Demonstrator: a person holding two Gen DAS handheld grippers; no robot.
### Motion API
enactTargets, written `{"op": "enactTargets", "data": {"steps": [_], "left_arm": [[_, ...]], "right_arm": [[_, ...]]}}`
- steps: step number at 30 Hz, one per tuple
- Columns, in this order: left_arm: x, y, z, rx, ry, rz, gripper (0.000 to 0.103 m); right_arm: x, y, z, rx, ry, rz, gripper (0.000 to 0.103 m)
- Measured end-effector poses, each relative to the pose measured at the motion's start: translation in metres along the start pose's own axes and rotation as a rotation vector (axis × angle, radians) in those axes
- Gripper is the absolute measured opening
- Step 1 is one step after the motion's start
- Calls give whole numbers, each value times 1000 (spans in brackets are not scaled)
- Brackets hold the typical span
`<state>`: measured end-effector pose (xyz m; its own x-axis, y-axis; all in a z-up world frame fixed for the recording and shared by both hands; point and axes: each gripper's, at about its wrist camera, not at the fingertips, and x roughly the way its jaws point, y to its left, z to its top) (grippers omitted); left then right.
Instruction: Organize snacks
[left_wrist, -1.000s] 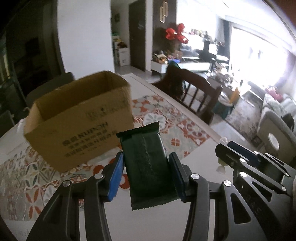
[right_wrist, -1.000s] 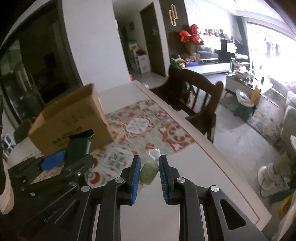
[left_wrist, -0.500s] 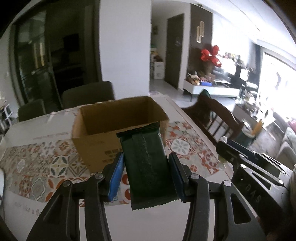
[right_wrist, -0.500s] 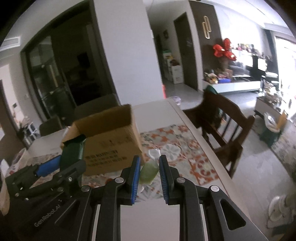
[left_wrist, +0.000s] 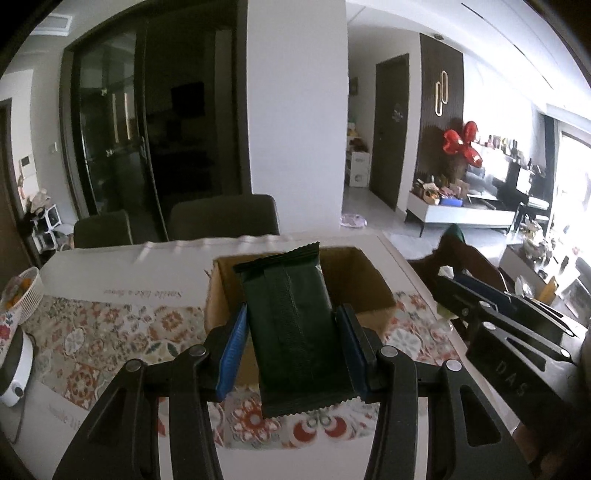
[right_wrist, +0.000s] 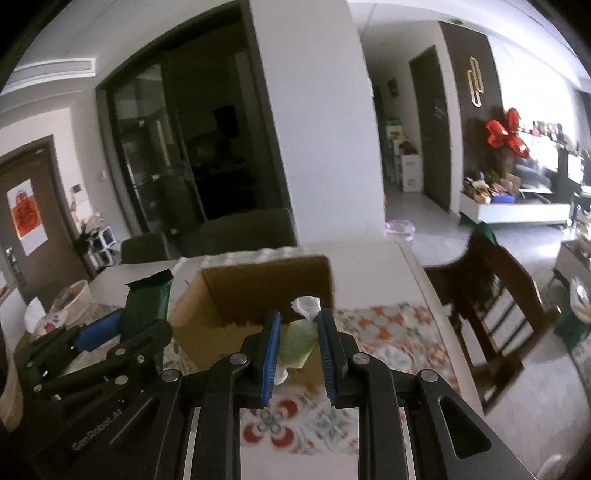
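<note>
Left wrist view: left claw (left_wrist: 291, 343) grasps a dark green snack packet (left_wrist: 291, 325) above the cardboard box (left_wrist: 364, 280); right claw (right_wrist: 297, 345) clenches a pale green wrapped sweet (right_wrist: 297, 341).

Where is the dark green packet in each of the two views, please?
Left wrist: dark green packet at centre, clamped in the left gripper, in front of the box.
Right wrist: packet at left, upright.
Shared landmark: cardboard box.
</note>
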<state>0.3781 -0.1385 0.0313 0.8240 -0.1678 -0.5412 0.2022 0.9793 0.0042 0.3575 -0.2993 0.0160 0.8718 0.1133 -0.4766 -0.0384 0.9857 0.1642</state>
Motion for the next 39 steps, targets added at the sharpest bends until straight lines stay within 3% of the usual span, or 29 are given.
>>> {"op": "enactTargets", "data": {"steps": [11, 22, 23, 25, 27, 33, 35, 39], "left_arm": [[54, 30, 26, -34, 38, -5, 48], [118, 44, 39, -48, 152, -48, 49], [122, 45, 39, -46, 159, -50, 51], [126, 47, 39, -30, 167, -47, 72], [125, 51, 40, -22, 159, -40, 76], [105, 60, 37, -14, 152, -31, 80], [95, 61, 33, -14, 139, -5, 81], [60, 62, 21, -8, 93, 59, 88]], "right_arm": [[70, 17, 31, -28, 77, 71, 22], [132, 17, 44, -41, 178, 57, 22], [137, 17, 45, -36, 181, 59, 23], [143, 17, 46, -30, 202, 46, 25], [147, 14, 47, -5, 208, 28, 52], [124, 14, 45, 0, 165, -72, 57], [115, 14, 44, 1, 158, -98, 66], [85, 16, 35, -10, 118, -144, 74]]}}
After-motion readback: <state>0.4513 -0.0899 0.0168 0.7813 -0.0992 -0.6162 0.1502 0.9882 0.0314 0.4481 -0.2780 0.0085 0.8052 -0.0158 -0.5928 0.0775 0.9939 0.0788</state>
